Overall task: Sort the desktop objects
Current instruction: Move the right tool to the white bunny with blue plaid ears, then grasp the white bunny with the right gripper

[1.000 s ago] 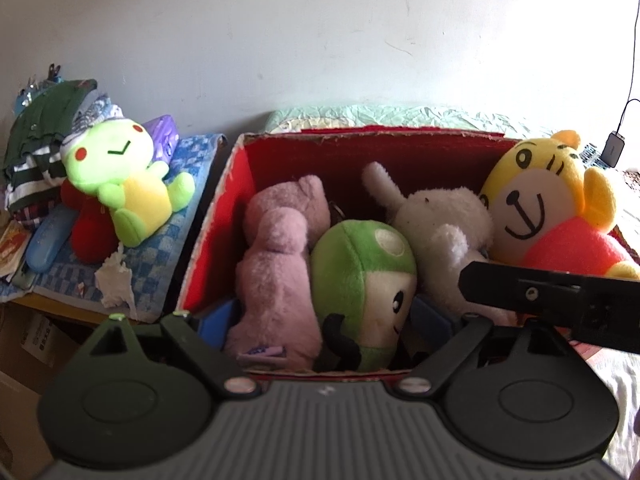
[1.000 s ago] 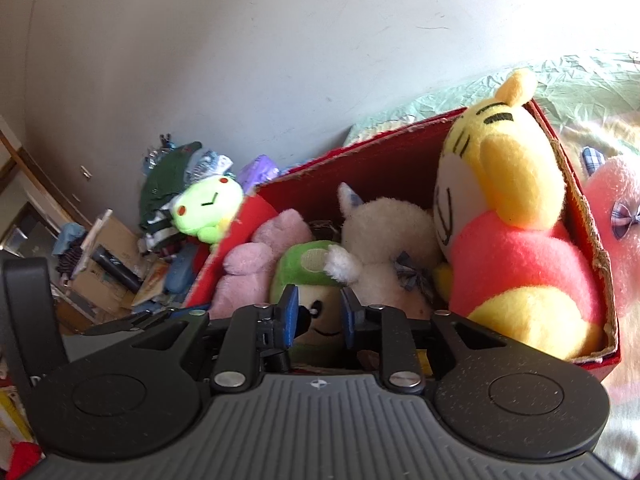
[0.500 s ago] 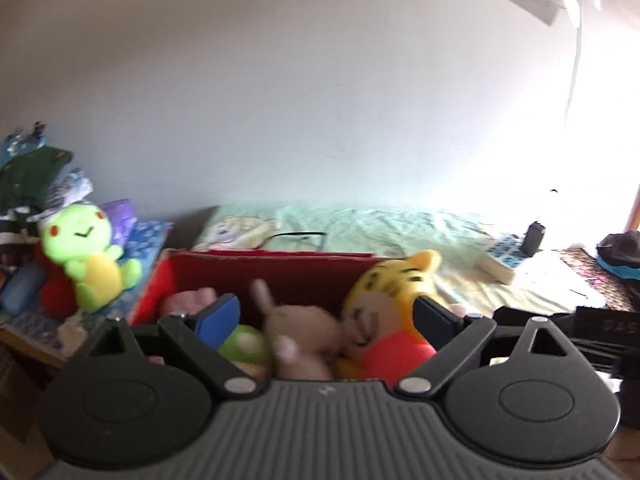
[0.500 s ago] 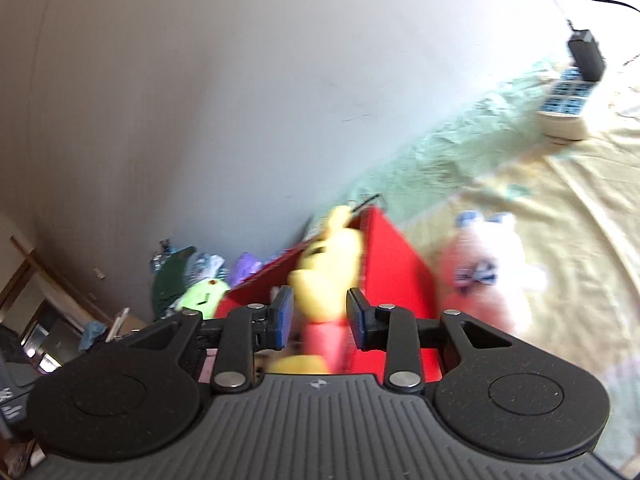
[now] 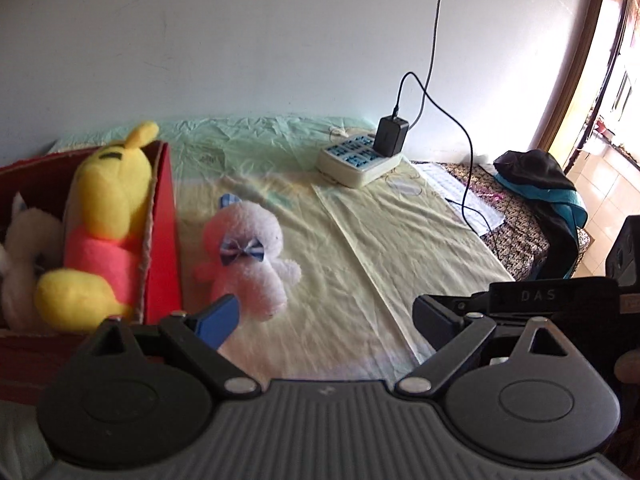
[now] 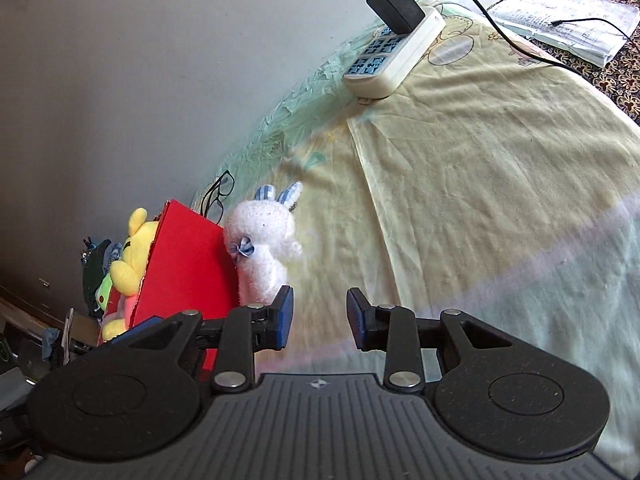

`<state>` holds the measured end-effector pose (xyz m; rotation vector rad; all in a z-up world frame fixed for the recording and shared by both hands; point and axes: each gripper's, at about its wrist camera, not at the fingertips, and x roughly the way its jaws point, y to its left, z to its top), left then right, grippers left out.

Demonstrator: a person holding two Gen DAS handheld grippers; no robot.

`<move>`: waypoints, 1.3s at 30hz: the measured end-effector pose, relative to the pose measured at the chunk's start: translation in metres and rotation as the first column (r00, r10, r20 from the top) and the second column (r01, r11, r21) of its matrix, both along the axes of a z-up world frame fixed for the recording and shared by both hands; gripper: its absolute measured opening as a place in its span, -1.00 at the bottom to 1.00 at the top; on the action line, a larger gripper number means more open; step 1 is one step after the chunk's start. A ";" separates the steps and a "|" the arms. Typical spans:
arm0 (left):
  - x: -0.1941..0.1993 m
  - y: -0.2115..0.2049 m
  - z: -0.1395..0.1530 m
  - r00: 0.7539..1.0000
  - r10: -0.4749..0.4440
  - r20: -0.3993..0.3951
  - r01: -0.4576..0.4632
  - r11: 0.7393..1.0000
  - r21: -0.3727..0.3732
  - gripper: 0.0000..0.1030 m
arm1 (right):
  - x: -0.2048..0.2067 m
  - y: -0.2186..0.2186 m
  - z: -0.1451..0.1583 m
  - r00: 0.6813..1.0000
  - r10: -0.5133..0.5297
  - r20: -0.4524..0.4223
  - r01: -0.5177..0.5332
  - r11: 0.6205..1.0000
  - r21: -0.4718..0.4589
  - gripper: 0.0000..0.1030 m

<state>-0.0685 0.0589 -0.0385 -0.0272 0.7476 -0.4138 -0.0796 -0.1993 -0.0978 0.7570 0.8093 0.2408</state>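
Note:
A pink-white plush rabbit (image 5: 244, 256) with a blue checked bow sits on the yellow sheet just right of the red box (image 5: 162, 236); it also shows in the right wrist view (image 6: 262, 244). The red box (image 6: 184, 264) holds a yellow tiger plush (image 5: 106, 216) and a white plush (image 5: 24, 240). My left gripper (image 5: 326, 320) is open and empty, with its left fingertip just below the rabbit. My right gripper (image 6: 319, 316) is partly open and empty, its left fingertip close below the rabbit.
A white power strip (image 5: 358, 158) with a black charger and cable lies at the back of the bed. Papers (image 6: 568, 20) and dark clothes (image 5: 540, 184) lie at the right. Glasses (image 6: 216, 190) lie behind the box. The wall runs along the back.
Both grippers have swung right, away from over the box and out over the bed sheet. The rabbit outside the box has come into view in front of both.

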 end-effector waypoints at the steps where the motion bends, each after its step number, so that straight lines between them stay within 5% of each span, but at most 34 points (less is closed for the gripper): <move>1: 0.001 -0.003 -0.004 1.000 0.006 -0.007 -0.006 1.000 0.012 0.83 | 0.003 -0.002 -0.002 1.000 0.019 -0.003 -0.019 1.000 0.004 -0.36; 11: 0.001 -0.016 -0.031 0.998 0.028 -0.052 -0.023 0.995 0.098 0.84 | 0.053 0.019 -0.018 0.971 0.236 -0.023 -0.234 0.970 0.063 -0.25; 16: 0.011 -0.008 -0.037 0.996 0.048 -0.080 -0.041 0.995 0.090 0.85 | 0.085 0.048 -0.023 0.940 0.342 -0.011 -0.341 0.938 0.053 0.02; 23: 0.021 -0.004 -0.046 0.992 0.069 -0.110 -0.059 0.994 0.087 0.86 | 0.116 0.068 -0.035 0.928 0.372 -0.034 -0.369 0.927 0.073 0.01; 26: 0.023 -0.003 -0.046 0.991 0.069 -0.117 -0.061 0.996 0.072 0.91 | 0.121 0.072 -0.041 0.926 0.373 -0.052 -0.369 0.926 0.082 -0.17; 27: 0.023 -0.003 -0.046 0.991 0.070 -0.117 -0.061 0.996 0.072 0.91 | 0.122 0.072 -0.044 0.924 0.378 -0.062 -0.372 0.924 0.093 -0.41; 39: 0.010 -0.007 -0.042 0.982 -0.012 -0.187 0.004 0.999 -0.041 0.90 | 0.063 0.001 -0.034 0.935 0.351 -0.055 -0.342 0.931 0.126 -0.51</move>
